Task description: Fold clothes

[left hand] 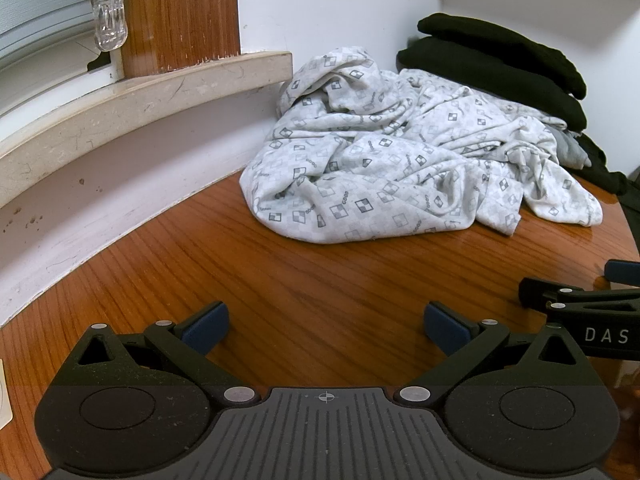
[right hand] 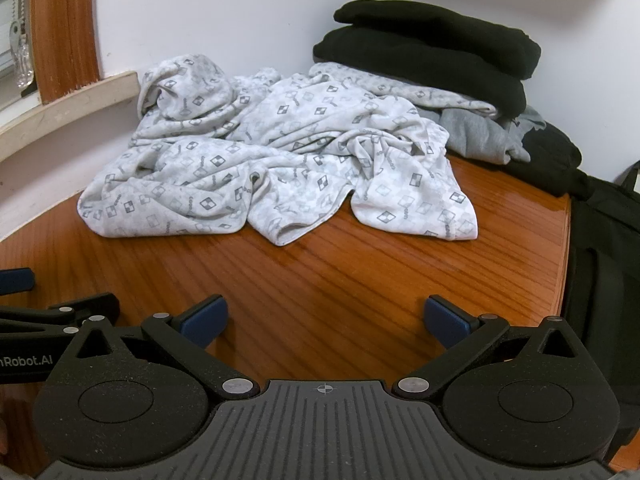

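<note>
Beyond my left gripper (left hand: 326, 330) and right gripper (right hand: 324, 326), both spread wide and empty, the patterned garment (right hand: 276, 160) lies crumpled on the tabletop (right hand: 360, 280), against the folded black stack (right hand: 432, 52). I judge it light, limp, non-fragile. Pinch its near hem (right hand: 280, 236).

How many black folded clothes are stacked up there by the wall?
2 for sure: the top black garment lies on the lower black garment, both in the far corner over the patterned white garment. More dark cloth sits lower right; it may be another.
</note>
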Motion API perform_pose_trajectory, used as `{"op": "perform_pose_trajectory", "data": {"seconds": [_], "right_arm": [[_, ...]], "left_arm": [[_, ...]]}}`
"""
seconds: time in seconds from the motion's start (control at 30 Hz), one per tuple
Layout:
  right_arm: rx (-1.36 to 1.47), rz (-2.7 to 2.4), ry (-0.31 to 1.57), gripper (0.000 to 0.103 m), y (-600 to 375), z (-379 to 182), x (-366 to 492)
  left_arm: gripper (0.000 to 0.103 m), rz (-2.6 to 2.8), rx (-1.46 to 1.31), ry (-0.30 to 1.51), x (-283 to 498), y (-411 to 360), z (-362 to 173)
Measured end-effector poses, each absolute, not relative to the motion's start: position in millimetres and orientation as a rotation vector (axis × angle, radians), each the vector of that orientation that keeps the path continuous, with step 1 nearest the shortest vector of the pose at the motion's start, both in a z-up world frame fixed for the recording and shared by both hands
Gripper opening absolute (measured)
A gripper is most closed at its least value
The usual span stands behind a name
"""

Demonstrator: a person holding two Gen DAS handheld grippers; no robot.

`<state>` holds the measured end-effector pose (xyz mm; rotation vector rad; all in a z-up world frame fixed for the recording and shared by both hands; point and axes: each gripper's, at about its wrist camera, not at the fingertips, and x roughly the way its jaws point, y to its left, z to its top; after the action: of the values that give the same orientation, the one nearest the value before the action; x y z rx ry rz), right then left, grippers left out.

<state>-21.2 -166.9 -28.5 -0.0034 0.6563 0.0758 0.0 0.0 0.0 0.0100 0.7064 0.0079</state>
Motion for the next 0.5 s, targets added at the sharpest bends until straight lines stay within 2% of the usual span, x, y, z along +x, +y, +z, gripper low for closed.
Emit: {"op": "perform_pose_trajectory", "data": {"seconds": [0.5], "right_arm": [[-0.005,0.077,0.656,0.103,-167.3,-27.7,-22.0]], "left_arm": [[0.103,0.008,0.01,0.706,0.1,0.1,-0.2]]}}
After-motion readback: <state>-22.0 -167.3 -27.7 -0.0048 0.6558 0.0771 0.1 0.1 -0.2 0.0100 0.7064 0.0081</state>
